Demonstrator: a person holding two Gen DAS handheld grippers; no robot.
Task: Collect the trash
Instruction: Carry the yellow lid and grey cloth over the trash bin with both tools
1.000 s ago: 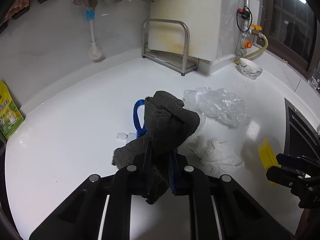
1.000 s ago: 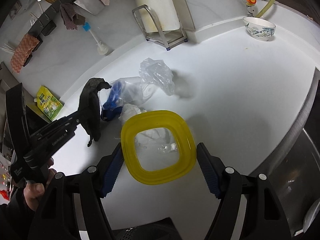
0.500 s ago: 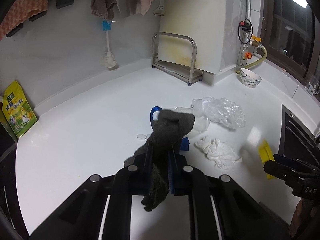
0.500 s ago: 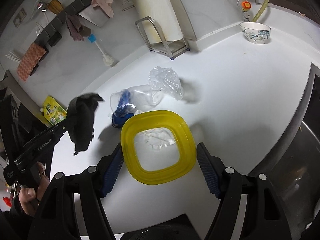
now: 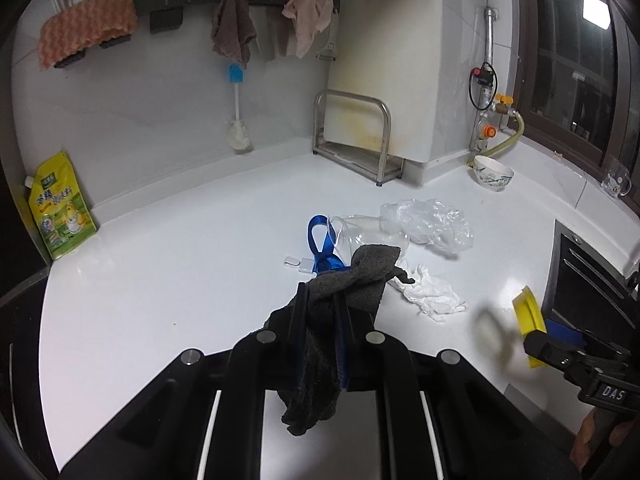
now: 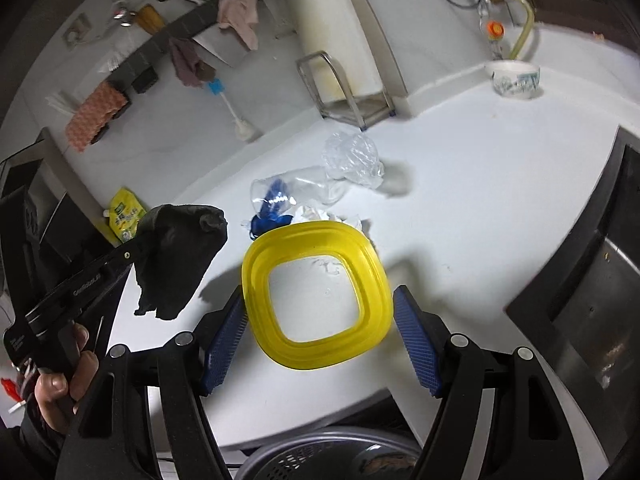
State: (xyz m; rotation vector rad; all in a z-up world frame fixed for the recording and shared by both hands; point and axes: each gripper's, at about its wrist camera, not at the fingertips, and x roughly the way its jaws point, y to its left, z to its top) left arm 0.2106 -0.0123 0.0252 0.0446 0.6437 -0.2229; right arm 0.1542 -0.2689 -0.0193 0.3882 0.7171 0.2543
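Both hands have drawn back from the worktop (image 5: 160, 264): left gripper (image 5: 320, 300) clenches the dark cloth (image 5: 348, 280), right gripper (image 6: 320, 312) seemingly clamps the yellow lid (image 6: 316, 300); litter remains.

Rough dark grey cloth (image 5: 348, 280), glossy yellow plastic lid (image 6: 316, 294), crinkled clear plastic bag (image 5: 434, 224) and crumpled white paper (image 5: 430, 294) on a smooth, shiny white countertop (image 5: 180, 264)

Trash on and above the white counter

Dark grey rag (image 5: 348, 284) hangs limp, pinched clear of the counter; yellow-rimmed clear lid (image 6: 316, 296) held flat between blue pads; crumpled clear plastic bag (image 5: 434, 224), white tissue wad (image 5: 430, 294) and blue strap (image 5: 322, 246) lie clustered mid-counter.
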